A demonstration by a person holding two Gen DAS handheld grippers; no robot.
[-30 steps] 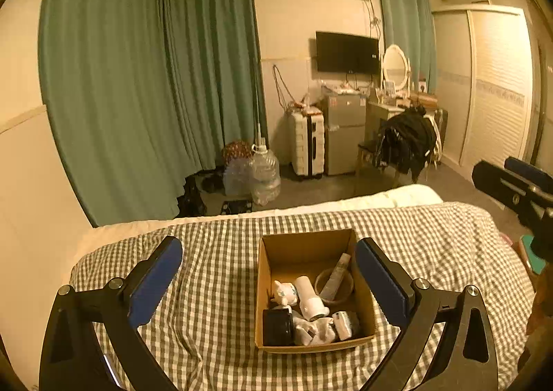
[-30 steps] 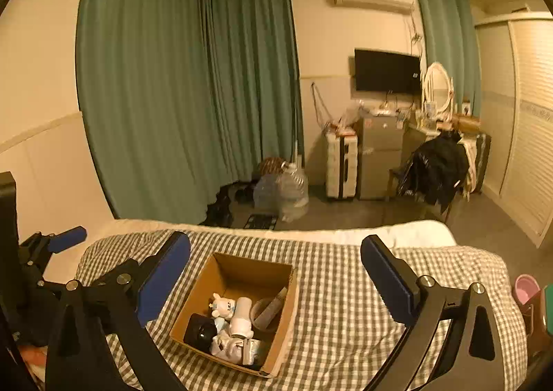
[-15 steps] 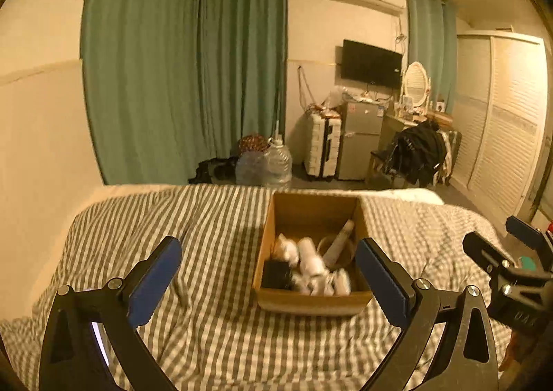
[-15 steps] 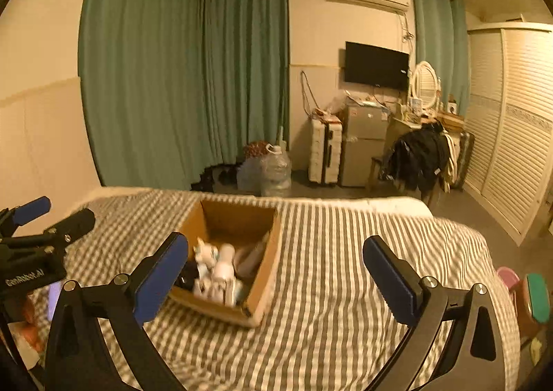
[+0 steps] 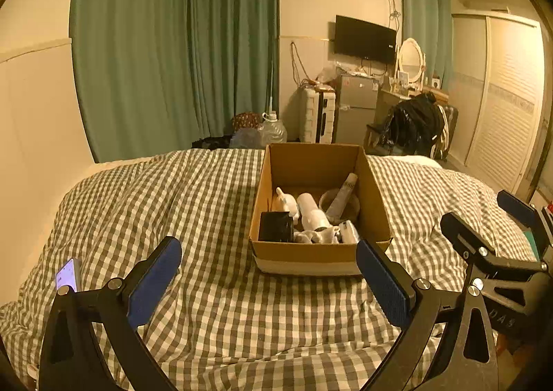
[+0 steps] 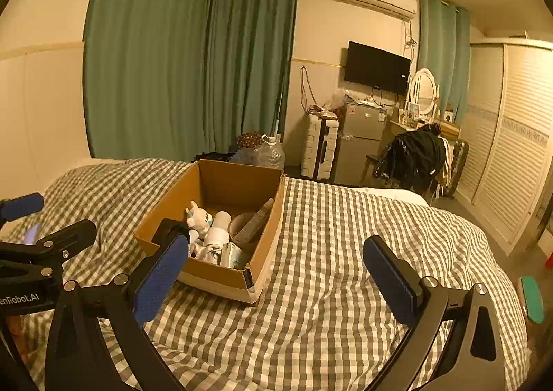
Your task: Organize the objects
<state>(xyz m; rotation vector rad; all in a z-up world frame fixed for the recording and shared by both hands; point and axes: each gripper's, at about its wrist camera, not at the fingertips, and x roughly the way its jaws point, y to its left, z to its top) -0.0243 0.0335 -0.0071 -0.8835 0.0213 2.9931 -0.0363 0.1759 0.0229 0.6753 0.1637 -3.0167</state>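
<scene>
Approaching cardboard box (image 5: 319, 252) ahead on checked bedspread (image 5: 207, 218); left gripper (image 5: 269, 273), right gripper (image 6: 273, 270) wide, empty; next likely reach inside.

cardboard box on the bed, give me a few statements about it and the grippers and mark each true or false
1. The cardboard box sits on the checked bedcover. True.
2. The box is empty. False: it holds several things, among them a black cube, a white bottle and a small white figurine.
3. The left gripper is open and holds nothing. True.
4. The right gripper is shut on the white bottle. False: its jaws stand wide apart and empty, short of the box.
5. A phone lies inside the box. False: it lies on the bedcover, well to the left of the box.
</scene>
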